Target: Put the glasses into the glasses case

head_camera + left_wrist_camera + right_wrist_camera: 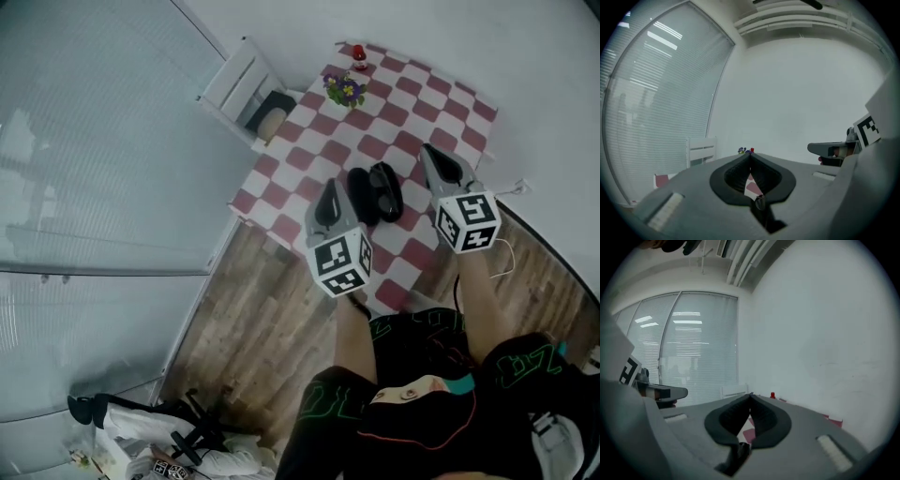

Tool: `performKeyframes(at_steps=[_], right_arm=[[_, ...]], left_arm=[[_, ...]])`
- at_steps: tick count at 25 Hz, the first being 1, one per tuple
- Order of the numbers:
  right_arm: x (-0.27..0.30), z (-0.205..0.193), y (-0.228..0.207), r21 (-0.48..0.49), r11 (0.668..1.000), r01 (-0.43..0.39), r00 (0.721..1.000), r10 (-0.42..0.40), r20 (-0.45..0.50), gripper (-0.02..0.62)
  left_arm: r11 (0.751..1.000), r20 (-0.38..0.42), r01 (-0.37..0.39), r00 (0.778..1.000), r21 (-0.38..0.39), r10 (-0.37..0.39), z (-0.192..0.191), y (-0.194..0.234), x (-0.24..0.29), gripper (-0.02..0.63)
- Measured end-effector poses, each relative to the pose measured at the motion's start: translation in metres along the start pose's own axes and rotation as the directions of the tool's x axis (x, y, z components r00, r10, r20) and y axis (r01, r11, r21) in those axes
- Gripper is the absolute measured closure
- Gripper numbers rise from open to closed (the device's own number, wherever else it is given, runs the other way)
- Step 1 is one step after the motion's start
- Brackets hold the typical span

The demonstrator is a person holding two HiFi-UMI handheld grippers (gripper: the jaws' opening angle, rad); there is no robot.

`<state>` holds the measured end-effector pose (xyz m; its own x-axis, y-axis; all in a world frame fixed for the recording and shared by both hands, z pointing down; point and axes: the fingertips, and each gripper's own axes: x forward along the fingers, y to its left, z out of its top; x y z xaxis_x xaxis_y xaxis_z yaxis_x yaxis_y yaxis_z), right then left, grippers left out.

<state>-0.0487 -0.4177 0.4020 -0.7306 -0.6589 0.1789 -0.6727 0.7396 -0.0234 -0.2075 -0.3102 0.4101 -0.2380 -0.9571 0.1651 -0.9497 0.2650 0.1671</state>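
With fingers closed and empty, the left gripper point(330, 192) and right gripper point(433, 157) flank the open glasses case point(375, 192) at the middle of the surface point(403, 117); the glasses cannot be told from its dark shells, so a misjudged pinch may shove the case.

Head steeply down; gripper views level; tablecloth point(412, 103) shared.

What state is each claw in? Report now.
Left claw: closed, holding nothing.
Right claw: closed, holding nothing.
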Motion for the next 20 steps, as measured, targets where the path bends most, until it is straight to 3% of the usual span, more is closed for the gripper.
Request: performKeyframes(at_steps=[5, 9, 14, 20], right_arm=[[-0.004, 0.05, -0.002, -0.025, 0.999, -0.02, 0.994, 0.023, 0.107, 0.592], [-0.007, 0.08, -0.003, -0.06, 0.998, -0.028, 0.985, 0.037, 0.169, 0.592], [-0.014, 0.106, -0.002, -0.086, 0.996, -0.019, 0.974, 0.038, 0.225, 0.592], [-0.016, 0.107, -0.007, -0.086, 0.996, -0.026, 0.971, 0.046, 0.235, 0.592]], left_arm=[[0.996, 0.112, -0.04, 0.993, 0.074, 0.032, 0.055, -0.003, -0.005, 0.598], [0.993, 0.183, -0.025, 0.983, 0.112, 0.004, 0.087, -0.011, -0.008, 0.598], [0.987, 0.224, -0.037, 0.975, 0.156, 0.001, 0.115, -0.014, -0.013, 0.598], [0.983, 0.229, -0.029, 0.973, 0.18, -0.014, 0.117, -0.021, -0.009, 0.598]])
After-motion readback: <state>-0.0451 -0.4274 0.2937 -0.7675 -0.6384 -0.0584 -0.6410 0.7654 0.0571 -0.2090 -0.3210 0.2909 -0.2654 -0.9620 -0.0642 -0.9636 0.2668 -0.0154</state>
